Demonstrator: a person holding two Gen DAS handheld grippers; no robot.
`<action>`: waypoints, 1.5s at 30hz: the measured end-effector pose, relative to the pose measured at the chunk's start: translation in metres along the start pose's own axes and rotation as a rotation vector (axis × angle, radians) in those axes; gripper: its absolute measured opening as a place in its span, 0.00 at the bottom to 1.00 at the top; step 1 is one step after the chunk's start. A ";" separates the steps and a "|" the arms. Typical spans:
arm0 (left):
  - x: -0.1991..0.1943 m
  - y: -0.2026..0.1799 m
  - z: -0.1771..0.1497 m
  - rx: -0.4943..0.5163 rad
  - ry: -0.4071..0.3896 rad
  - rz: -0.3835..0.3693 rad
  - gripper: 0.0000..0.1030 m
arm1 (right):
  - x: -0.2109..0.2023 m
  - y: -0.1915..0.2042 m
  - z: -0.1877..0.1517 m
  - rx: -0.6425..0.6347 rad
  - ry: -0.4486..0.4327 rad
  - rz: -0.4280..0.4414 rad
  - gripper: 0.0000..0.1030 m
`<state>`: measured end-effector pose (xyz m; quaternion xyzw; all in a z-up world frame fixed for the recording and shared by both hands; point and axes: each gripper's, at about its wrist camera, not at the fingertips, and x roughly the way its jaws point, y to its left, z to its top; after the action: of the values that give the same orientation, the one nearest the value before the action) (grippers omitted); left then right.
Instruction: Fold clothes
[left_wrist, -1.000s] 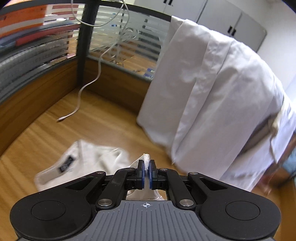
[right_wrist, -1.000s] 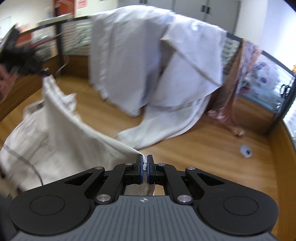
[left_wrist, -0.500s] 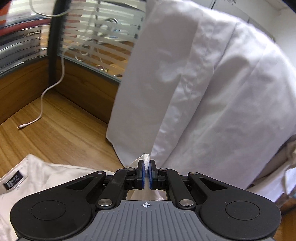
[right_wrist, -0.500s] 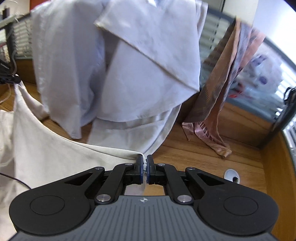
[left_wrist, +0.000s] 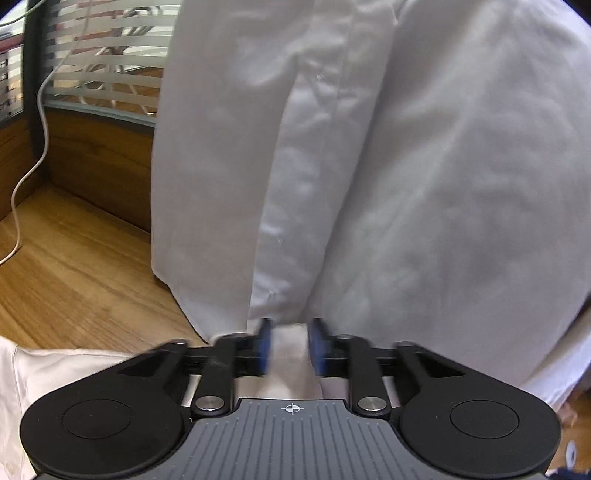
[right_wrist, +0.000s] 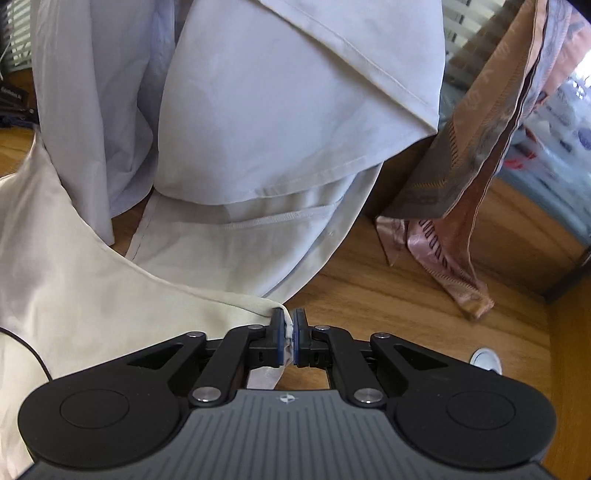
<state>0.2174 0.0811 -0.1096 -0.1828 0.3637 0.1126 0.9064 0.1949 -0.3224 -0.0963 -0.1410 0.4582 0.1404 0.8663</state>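
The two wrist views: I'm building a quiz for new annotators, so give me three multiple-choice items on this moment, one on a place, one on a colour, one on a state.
1. Where does the patterned scarf hang?
A. To the right of the white draped garments
B. Flat on the desk at far left
C. Inside the right gripper

2. What colour are the gripper pads?
A. Red
B. Blue
C. Yellow

3. How do the two grippers differ?
A. Both are wide open and empty
B. The left gripper has its jaws apart with cloth between them; the right gripper is shut on the cream garment
C. Only the left is shut

Answers: 1 A, the scarf hangs at the right edge beside the white draped garments. 2 B, blue shows on the inner faces. 3 B, a clear gap shows on the left, while the right pinches the cream edge.
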 end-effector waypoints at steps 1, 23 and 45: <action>-0.003 0.002 0.000 0.015 0.000 -0.006 0.38 | -0.005 0.000 0.000 0.012 -0.006 0.003 0.13; -0.170 0.097 -0.044 0.282 0.229 -0.131 0.58 | -0.158 0.103 -0.176 0.323 0.054 0.079 0.27; -0.215 0.089 -0.136 0.467 0.299 -0.214 0.66 | -0.164 0.138 -0.256 0.433 0.069 -0.052 0.01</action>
<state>-0.0490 0.0903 -0.0721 -0.0211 0.4878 -0.0988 0.8671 -0.1382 -0.3096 -0.1134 0.0321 0.5030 0.0116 0.8636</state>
